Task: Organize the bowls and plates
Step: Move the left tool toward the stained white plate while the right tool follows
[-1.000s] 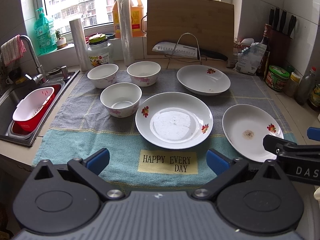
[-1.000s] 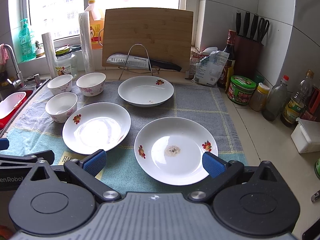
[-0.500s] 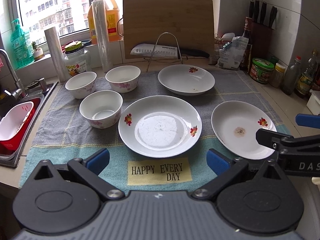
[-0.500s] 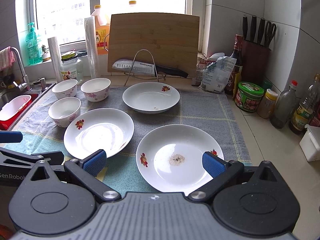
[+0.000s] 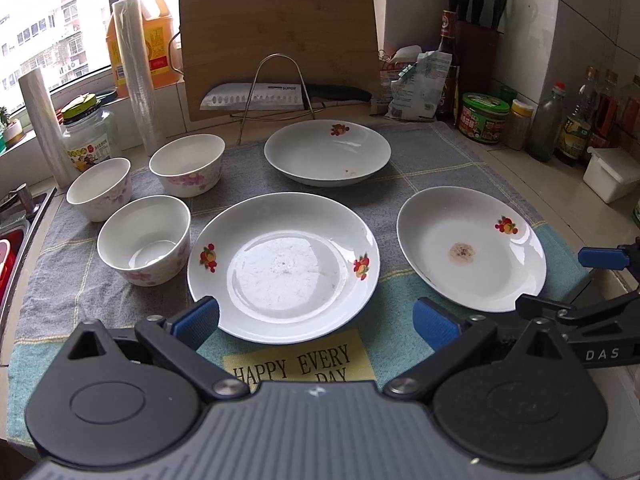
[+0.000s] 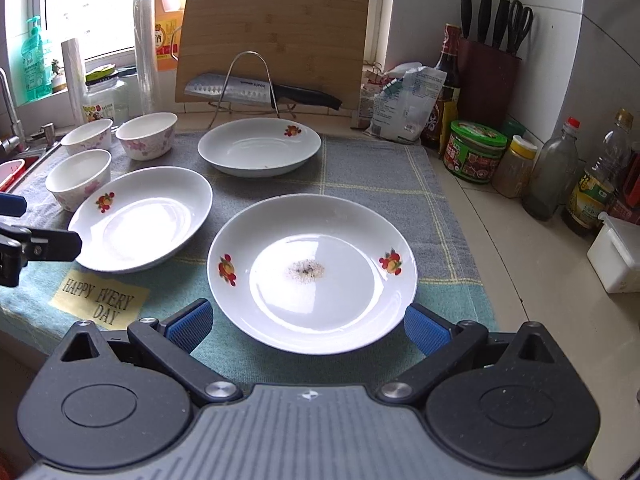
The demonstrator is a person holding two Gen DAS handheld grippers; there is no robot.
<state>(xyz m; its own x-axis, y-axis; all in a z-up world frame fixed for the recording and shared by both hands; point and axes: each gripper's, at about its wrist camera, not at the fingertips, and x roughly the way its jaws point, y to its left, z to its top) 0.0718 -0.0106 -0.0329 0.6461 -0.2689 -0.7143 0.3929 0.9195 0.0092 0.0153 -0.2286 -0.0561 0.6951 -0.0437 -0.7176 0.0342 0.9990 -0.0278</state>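
Both your grippers hang with jaws spread wide and empty: the left gripper (image 5: pixel 316 320) faces the centre plate (image 5: pixel 284 266), the right gripper (image 6: pixel 306 322) the stained plate (image 6: pixel 312 270), and the three bowls (image 5: pixel 144 240) sit around ten o'clock, the third plate (image 5: pixel 327 151) at twelve, all on the towel (image 5: pixel 432 168) covering the worktop. These glazed rims look slick and shallow, so a pinch from one edge could let a plate tip out or drag the towel. The two nearer plates lie close, so a careless lift may knock them together.
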